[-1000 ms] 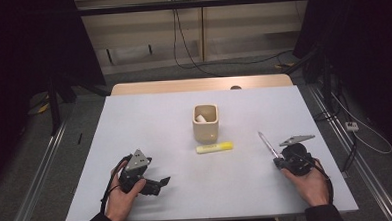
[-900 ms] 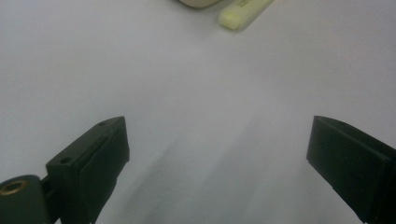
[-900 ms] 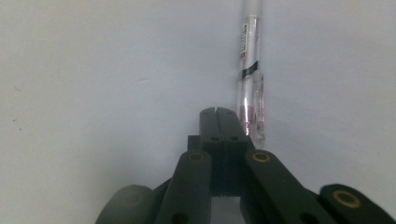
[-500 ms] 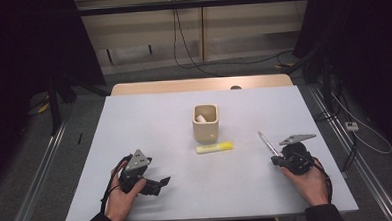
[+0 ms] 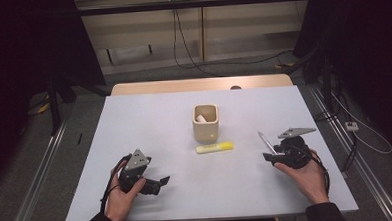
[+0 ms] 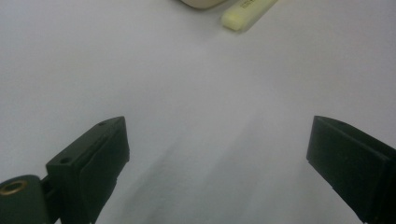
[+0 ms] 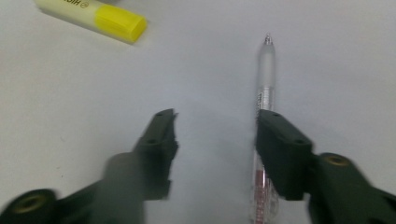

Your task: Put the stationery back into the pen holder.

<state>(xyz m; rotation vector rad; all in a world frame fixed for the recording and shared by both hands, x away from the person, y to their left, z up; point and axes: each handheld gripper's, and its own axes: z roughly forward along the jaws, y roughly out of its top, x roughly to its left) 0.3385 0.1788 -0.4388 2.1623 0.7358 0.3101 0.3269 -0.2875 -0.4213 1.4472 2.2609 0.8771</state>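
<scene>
Resting on the table (image 5: 149, 117), the right gripper (image 7: 217, 133) has just opened, its pen (image 7: 265, 79) lying loose beside one jaw; the left gripper (image 6: 217, 149) gapes empty

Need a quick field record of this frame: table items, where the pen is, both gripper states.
table: white top
cup: beige, square, upright at centre, a white thing inside
highlighter: yellow, lying flat just in front of the cup
pen: clear barrel, lying on the table, beside one jaw of the right gripper, tip pointing away from the hand
right gripper: jaws have just been opening, nothing between them
left gripper: jaws wide open over bare table
</scene>
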